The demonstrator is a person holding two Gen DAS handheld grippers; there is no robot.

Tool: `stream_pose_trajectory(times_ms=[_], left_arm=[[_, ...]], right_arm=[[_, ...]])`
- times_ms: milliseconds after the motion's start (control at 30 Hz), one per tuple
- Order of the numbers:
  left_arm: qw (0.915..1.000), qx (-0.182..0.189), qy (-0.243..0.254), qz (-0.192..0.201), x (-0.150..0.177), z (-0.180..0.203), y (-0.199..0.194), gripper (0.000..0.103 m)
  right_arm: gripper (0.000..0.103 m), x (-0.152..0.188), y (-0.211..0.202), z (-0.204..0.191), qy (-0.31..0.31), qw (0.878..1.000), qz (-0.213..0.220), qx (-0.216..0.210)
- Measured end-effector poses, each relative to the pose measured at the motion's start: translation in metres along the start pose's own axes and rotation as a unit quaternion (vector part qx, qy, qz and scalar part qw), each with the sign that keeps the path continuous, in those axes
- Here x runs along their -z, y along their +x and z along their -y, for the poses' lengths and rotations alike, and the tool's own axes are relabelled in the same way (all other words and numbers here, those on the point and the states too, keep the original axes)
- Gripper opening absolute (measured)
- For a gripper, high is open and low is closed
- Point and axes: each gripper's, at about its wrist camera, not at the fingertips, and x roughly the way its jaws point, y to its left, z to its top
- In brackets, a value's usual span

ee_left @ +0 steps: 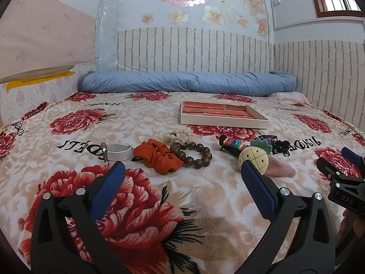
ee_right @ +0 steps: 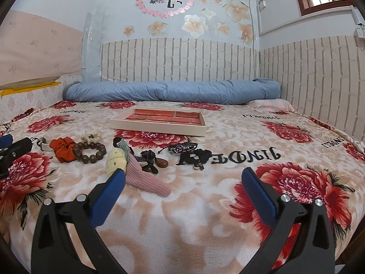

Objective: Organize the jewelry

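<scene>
While both grippers hover spread and empty over the blanket [ee_left: 205,196], nothing is in the tray [ee_left: 222,123] at 12 o'clock. Left gripper [ee_left: 182,171] faces scrunchie [ee_left: 159,156] and beads [ee_left: 194,155]; right gripper [ee_right: 182,178] has the pineapple clip [ee_right: 136,171] at 10 o'clock. Best approach low, pinch one item's edge without snagging neighbours.

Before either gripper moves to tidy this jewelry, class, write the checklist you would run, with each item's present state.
1. Left gripper open, nothing held: ok.
2. Right gripper open, nothing held: ok.
3. Tray empty, upright: ok.
4. Bead bracelet clear of others: not ok, it touches the orange scrunchie.
5. Watch lies alone: ok.
6. Black cords untangled: cannot tell.
</scene>
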Motion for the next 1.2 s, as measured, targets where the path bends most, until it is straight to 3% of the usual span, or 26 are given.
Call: stream_pose_trajectory(times_ms=[1200], left_arm=[[1.0, 0.004, -0.002, -0.007, 0.0096, 0.0022, 0.0054, 0.098]], right_arm=[[0.099, 0.0056, 0.0036, 0.0018, 0.002, 1.0, -0.005, -0.001]])
